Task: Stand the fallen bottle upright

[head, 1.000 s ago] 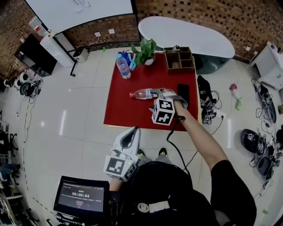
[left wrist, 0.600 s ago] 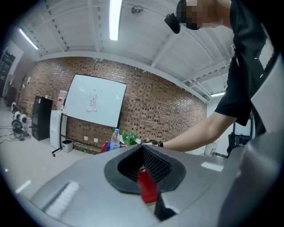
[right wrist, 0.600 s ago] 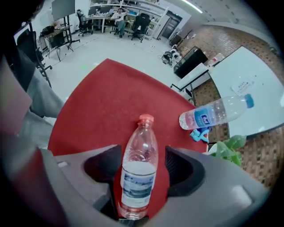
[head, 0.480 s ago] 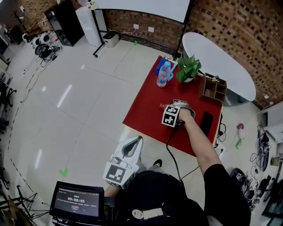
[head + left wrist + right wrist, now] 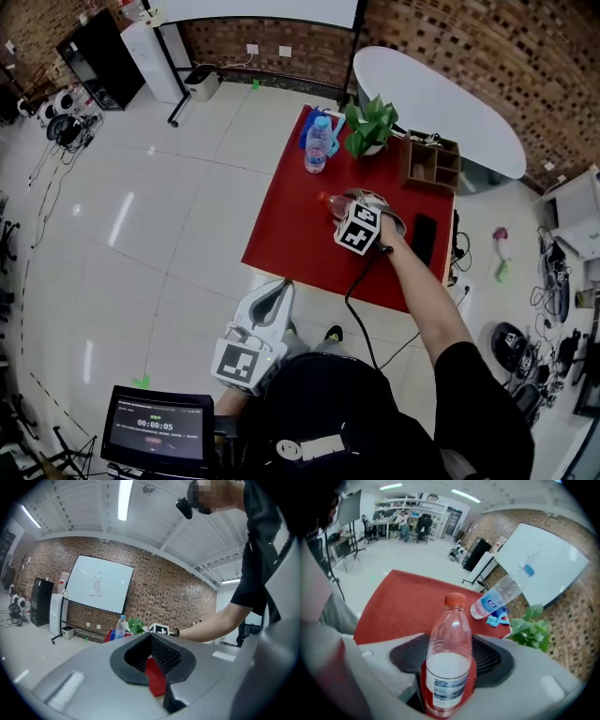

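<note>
A clear bottle with a red cap (image 5: 447,663) lies along the jaws of my right gripper (image 5: 447,681), which is shut on its body. Its cap points away from me over the red table (image 5: 401,604). In the head view the bottle's neck (image 5: 331,202) sticks out left of the right gripper (image 5: 356,204), near the middle of the table (image 5: 291,234). Whether the bottle touches the table I cannot tell. My left gripper (image 5: 278,294) hangs low, off the table's near edge, with its jaws together and nothing between them (image 5: 152,656).
A blue-capped bottle (image 5: 317,145) stands upright at the table's far left, next to a potted plant (image 5: 368,127). A wooden organiser (image 5: 431,161) is at the far right and a black phone (image 5: 422,239) lies right of my gripper. A white oval table (image 5: 441,98) stands behind.
The head camera has swung, so the table shifts in the picture. My right gripper stays shut on the red-capped bottle at the same spot. The left gripper hangs where it was.
</note>
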